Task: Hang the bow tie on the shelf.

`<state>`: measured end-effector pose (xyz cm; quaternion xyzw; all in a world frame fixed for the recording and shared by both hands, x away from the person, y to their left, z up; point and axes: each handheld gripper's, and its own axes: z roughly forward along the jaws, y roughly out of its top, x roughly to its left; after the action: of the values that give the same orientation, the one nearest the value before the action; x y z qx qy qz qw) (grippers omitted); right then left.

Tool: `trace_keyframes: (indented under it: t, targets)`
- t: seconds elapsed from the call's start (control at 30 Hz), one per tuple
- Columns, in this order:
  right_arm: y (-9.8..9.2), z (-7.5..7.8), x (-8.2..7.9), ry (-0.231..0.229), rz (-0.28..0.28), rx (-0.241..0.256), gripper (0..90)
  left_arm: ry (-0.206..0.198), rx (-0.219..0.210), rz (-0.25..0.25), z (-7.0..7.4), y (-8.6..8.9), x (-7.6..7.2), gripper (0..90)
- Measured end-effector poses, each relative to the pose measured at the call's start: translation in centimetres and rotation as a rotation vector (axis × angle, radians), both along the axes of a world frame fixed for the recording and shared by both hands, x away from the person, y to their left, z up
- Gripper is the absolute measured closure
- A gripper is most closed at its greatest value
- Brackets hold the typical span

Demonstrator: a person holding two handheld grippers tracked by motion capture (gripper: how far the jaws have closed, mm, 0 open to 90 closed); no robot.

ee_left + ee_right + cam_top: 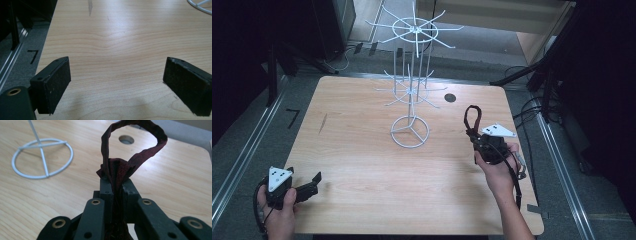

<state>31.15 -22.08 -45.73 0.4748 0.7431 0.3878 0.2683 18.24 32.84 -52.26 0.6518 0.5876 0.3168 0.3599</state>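
A white wire display rack (412, 75) with two tiers of hook arms stands on a ring base (410, 131) at the table's middle back; the ring base (42, 158) also appears in the right gripper view. My right gripper (473, 134) is shut on a dark red fabric loop (471, 116), held above the table right of the rack. The loop (136, 145) rises from between the closed jaws. My left gripper (314, 182) rests low at the front left corner, open, with bare wood between its pads (53, 85).
The wooden table (362, 165) has a round cable hole (450, 97) at the back right. Dark equipment and cables surround the table on the floor. A black mark (33, 55) is on the floor left of the table.
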Motion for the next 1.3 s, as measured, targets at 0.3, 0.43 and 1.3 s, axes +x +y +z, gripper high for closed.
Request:
trace_keyframes:
  t: [0.3, 0.43, 1.3]
  targets:
    - [0.3, 0.4, -0.2, -0.124, 0.006, 0.047, 82.6, -0.001, -0.001, -0.002, 0.0, 0.0, 0.0, 8.4]
    - [0.5, 0.6, -0.4, -0.180, 0.015, 0.065, 82.5, -0.001, -0.002, -0.002, 0.0, 0.0, 0.0, 8.4]
    - [2.6, 2.5, -1.7, -0.369, 0.114, 0.199, 82.3, -0.002, -0.002, -0.002, 0.0, 0.0, 0.0, 8.4]
